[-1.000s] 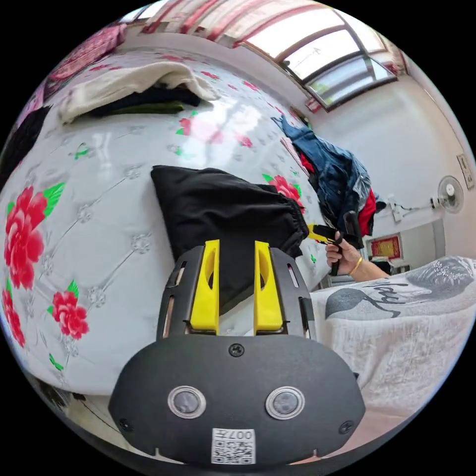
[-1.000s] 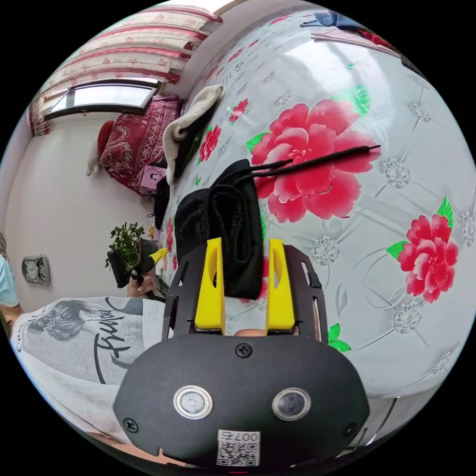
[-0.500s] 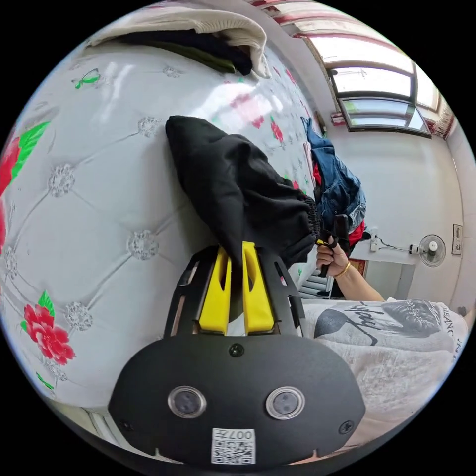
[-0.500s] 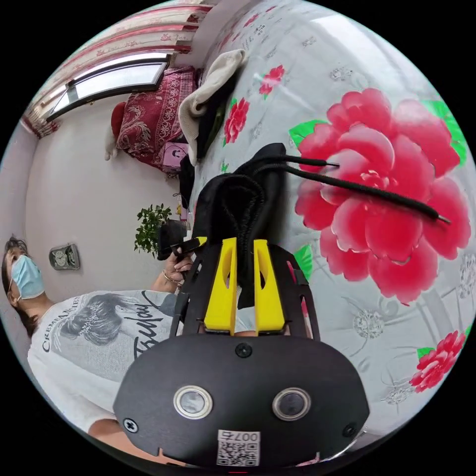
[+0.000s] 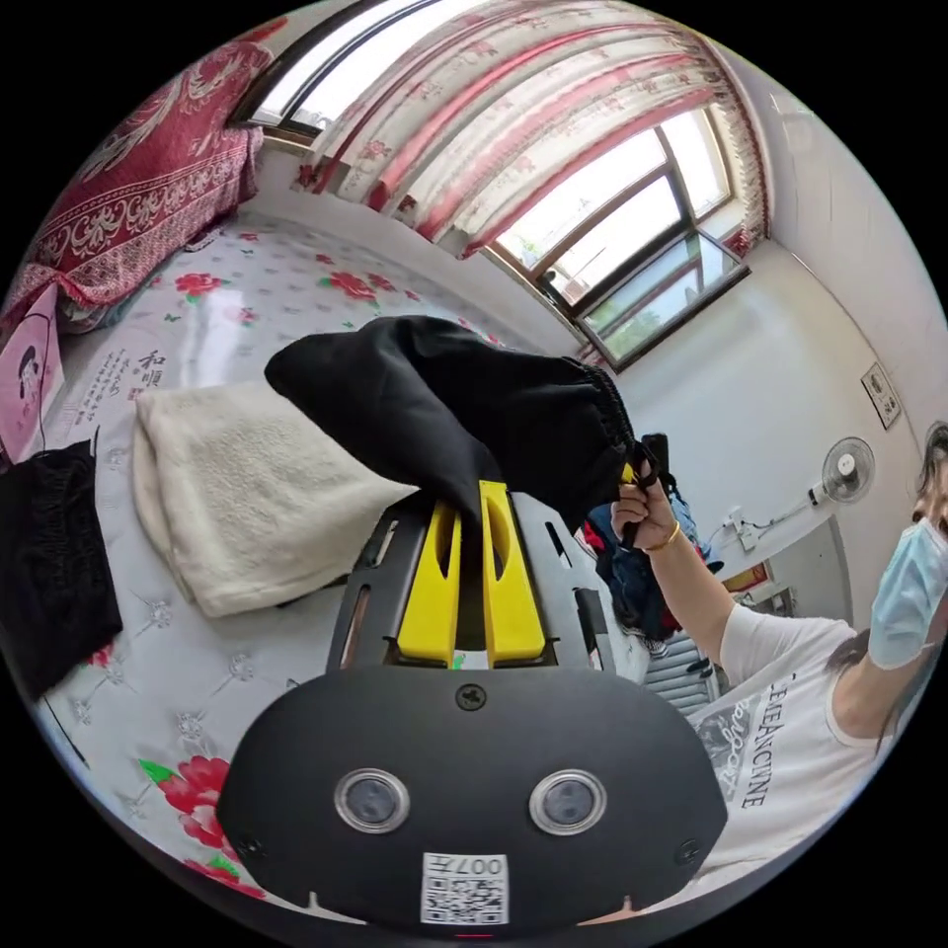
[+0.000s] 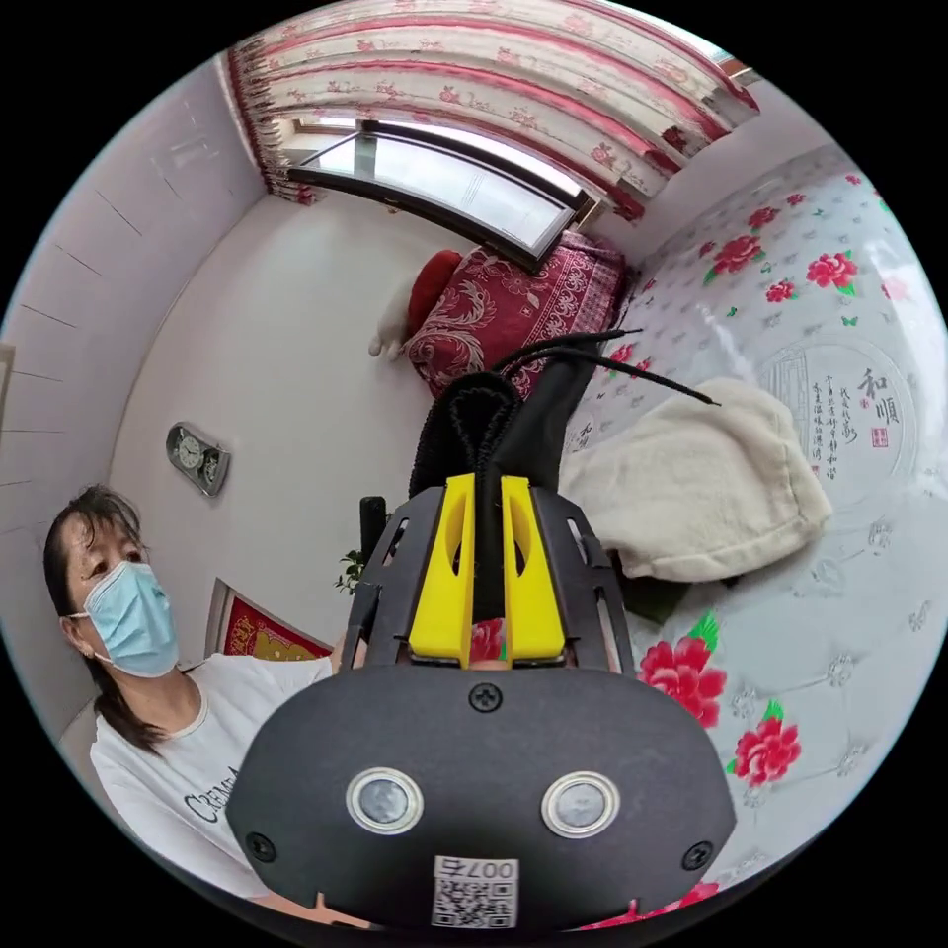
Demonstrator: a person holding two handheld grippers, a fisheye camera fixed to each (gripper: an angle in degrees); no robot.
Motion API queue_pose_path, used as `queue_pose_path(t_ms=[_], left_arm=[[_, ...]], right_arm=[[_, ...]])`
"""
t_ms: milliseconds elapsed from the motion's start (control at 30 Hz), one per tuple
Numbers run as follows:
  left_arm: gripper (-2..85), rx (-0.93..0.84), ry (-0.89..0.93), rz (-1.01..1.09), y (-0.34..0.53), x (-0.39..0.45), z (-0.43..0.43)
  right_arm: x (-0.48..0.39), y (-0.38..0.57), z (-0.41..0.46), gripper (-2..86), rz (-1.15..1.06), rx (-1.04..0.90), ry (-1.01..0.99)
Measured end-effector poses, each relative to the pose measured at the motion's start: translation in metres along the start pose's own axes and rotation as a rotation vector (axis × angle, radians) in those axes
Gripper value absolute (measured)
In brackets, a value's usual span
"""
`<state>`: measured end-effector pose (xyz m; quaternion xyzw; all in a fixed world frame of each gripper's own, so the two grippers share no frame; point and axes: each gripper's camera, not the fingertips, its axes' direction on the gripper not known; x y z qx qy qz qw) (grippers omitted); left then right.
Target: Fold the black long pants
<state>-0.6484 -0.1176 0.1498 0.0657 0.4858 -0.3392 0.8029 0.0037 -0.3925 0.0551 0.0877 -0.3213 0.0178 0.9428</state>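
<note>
The folded black pants point(image 5: 444, 405) hang in the air above the bed, held at both ends. My left gripper point(image 5: 468, 494) is shut on one edge of the folded bundle. At the elastic waistband end the right gripper point(image 5: 632, 476) shows in a hand, pinching the fabric. In the right gripper view the right gripper point(image 6: 486, 489) is shut on the bunched waistband of the black pants point(image 6: 484, 420), whose drawstrings point(image 6: 632, 367) stick out sideways.
A cream folded towel point(image 5: 237, 489) lies on the floral bed cover point(image 5: 148, 681), also seen as the towel point(image 6: 701, 484) on the bed cover point(image 6: 849, 612). A black garment point(image 5: 49, 563) lies beside it. A masked person point(image 6: 148, 652) stands close. Curtains and a window are behind.
Both grippers have lifted the folded pants off the bed and carried them up over the cream towel. Both stay shut on the fabric; one second ago they were open around it.
</note>
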Motion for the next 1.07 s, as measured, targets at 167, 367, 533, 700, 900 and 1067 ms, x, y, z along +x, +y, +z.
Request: queue_pose_path(t_ms=[167,367,533,700,900,1067], left_arm=[[3.0,-0.211,-0.312,-0.244,-0.001,-0.105,0.123],[6.8,-0.153,-0.282,-0.206,0.024,-0.121,0.161],[8.6,-0.091,-0.41,-0.161,0.07,-0.08,0.134],[8.6,-0.236,-0.598,-0.011,0.17,0.005,0.142],[6.3,-0.568,-0.569,0.175,0.28,0.118,0.212],[6.2,-0.699,-0.516,0.322,0.312,0.185,0.269]], right_arm=[[0.11,-0.015,0.108,3.7,0.247,-0.115,0.253],[0.159,0.035,0.143,3.4,0.257,-0.056,0.279],[0.103,0.073,0.12,2.7,0.089,-0.12,0.454],[0.033,0.209,0.072,4.7,-0.059,-0.269,0.717],[-0.003,0.35,-0.038,6.5,0.265,-0.205,1.028],[-0.05,0.391,-0.134,7.6,0.396,0.01,1.235]])
